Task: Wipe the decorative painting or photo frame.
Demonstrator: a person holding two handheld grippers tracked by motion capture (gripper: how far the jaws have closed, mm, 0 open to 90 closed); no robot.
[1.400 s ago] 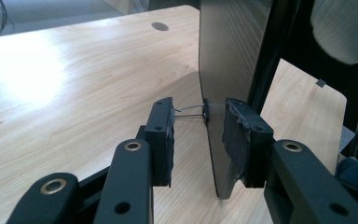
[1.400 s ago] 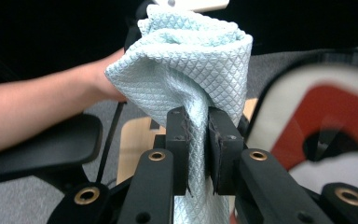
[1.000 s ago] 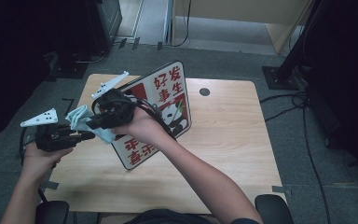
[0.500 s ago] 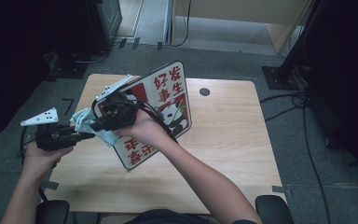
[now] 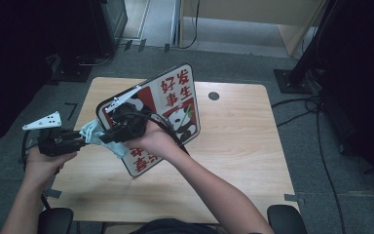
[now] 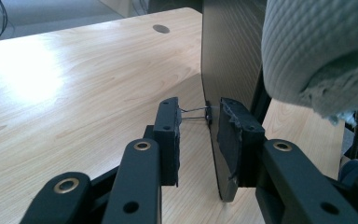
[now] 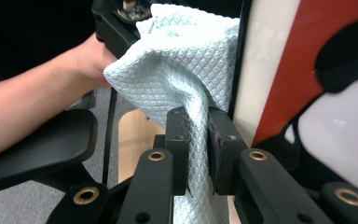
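**A:** Where was the panda board point(image 5: 175, 105) standing?

**B:** On edge on the wooden table point(image 5: 243, 146), a little toward 10 o'clock from the table's middle in the high view. It leaned back toward 1 o'clock with its printed face up.

**A:** And the tools?

**B:** The left gripper point(image 5: 78, 140) came in from 9 o'clock onto the board's near edge. In the left gripper view its jaws had just been closing, with the thin dark edge of the board point(image 6: 228, 46) between them. One pad lay against the board. The other stood just short of it, with a bit of wire in the gap, so I'd call that a narrow straddle, not a firm clamp.

**A:** The right one?

**B:** The right gripper point(image 7: 198, 116) was pinched tight on the pale blue cloth point(image 7: 186, 56). The cloth bunched above the jaws, just beside the board's red-and-white face point(image 7: 270, 56). From above, the cloth point(image 5: 95, 132) sat at 8 o'clock of the board, between the two tools.

**A:** How would you expect each to handle?

**B:** The board looked thin, stiff and light, with a smooth, probably slippery face. I'd grip it at the edge, low down, and squarely, or it could pivot or slide out under wiping pressure. The cloth was soft, limp and waffle-textured, so it should grip well. Taking a gathered fold deep between the pads, as it was held, seemed the safe place.
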